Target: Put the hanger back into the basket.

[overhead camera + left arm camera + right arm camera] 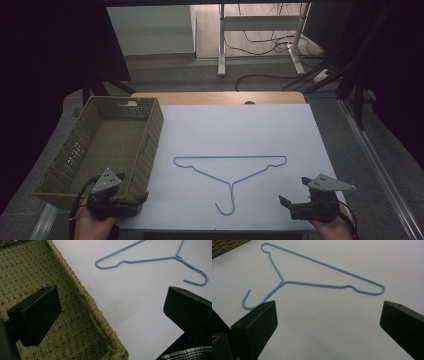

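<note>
A light-blue wire hanger (pixel 230 157) lies flat on the white table top (pixel 250 125), with its hook pointing toward the near edge. My left gripper (pixel 134 187) is open over the near right corner of the green woven basket (pixel 156 131). In the left gripper view the jaws of the left gripper (pixel 111 298) straddle the basket rim (pixel 82 290), and the hanger (pixel 150 259) lies farther off. My right gripper (pixel 294 190) is open near the table's front right. In the right gripper view its wide jaws (pixel 329 312) hold nothing, just short of the hanger (pixel 312 284).
The basket is empty and takes up the table's left side. A wooden strip (pixel 215 97) runs along the far edge. Beyond it stand white desk legs (pixel 221 45) and floor cables (pixel 270 42). A plaid sleeve (pixel 185 355) shows at the near edge.
</note>
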